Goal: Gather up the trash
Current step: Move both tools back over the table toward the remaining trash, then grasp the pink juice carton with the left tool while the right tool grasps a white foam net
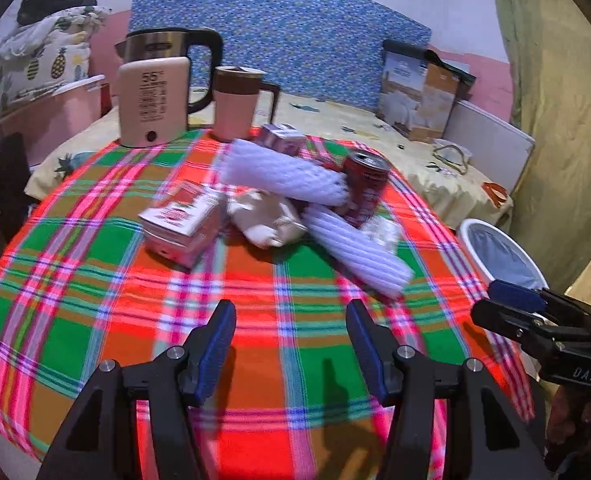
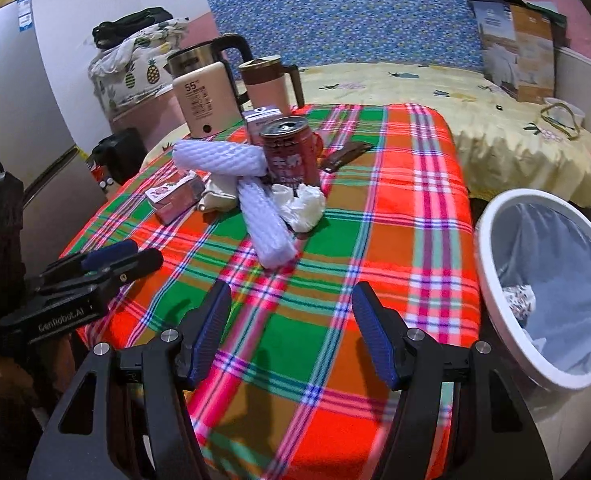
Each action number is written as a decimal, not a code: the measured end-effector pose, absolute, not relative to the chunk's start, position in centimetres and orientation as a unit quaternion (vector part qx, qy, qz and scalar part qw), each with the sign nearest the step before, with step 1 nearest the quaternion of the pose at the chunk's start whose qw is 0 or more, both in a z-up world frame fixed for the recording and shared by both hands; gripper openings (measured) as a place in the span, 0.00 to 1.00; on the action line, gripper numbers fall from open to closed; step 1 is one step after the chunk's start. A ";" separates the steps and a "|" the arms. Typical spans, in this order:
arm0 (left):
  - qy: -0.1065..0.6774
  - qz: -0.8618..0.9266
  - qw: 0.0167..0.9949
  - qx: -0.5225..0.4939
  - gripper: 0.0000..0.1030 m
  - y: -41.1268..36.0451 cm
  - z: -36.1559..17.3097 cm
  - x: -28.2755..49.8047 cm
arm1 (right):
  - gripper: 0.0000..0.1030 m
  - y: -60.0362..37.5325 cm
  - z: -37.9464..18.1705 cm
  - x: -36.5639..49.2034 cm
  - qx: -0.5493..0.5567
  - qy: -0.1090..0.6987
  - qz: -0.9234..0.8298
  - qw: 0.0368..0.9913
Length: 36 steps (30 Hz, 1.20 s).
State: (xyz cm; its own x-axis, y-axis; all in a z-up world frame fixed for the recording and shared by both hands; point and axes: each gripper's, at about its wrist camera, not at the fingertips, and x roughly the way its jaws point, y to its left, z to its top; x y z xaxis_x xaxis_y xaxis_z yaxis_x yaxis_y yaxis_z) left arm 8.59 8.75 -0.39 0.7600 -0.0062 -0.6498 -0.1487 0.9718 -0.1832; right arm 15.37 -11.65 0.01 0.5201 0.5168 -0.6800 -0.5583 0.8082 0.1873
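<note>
From the left wrist, the left gripper (image 1: 291, 332) hangs over the near part of the plaid-covered table (image 1: 95, 300) with its jaws wide apart and nothing between them — ready, I'd say, to take a piece from the heap. The trash sits bunched toward the middle and far side: a pink carton (image 1: 183, 224), a crumpled paper wad (image 1: 265, 218), two white foam sleeves (image 1: 355, 252) crossed over each other, and a red can (image 1: 365, 188) standing upright behind them. The kettle (image 1: 155, 92) and mug (image 1: 235, 102) stand at the far left corner, probably not trash. From the right wrist, the right gripper (image 2: 291, 328) is likewise spread and empty over the near edge. The white bin (image 2: 543, 288) waits just off the table's right edge — lined, with a scrap already inside, so drops stay short.
</note>
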 end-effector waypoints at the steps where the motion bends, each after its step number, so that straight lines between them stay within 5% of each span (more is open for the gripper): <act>1: 0.343 0.045 0.932 -0.111 0.55 9.3 -0.4 8.7 | 0.62 -11.3 -0.1 15.6 -0.029 0.382 0.309 0.870; 21: 0.351 0.079 0.930 -0.074 0.68 17.3 -1.3 14.3 | 0.56 -7.3 -2.0 19.0 -0.055 0.406 0.316 0.856; 30: 0.389 0.066 0.916 -0.076 0.68 17.8 -2.7 17.1 | 0.31 -6.8 -2.6 19.3 -0.062 0.414 0.317 0.851; 36: 0.386 0.067 0.915 -0.090 0.55 17.2 -2.9 16.3 | 0.13 -7.4 -2.0 18.9 -0.053 0.408 0.321 0.853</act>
State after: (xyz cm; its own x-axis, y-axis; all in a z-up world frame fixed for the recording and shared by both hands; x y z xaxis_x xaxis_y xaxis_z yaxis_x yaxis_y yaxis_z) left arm 16.32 17.19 -2.90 0.6925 0.0522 -0.7195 -0.1920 0.9747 -0.1141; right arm 18.92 -7.37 -2.04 0.4620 0.5037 -0.7299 -0.5903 0.7889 0.1707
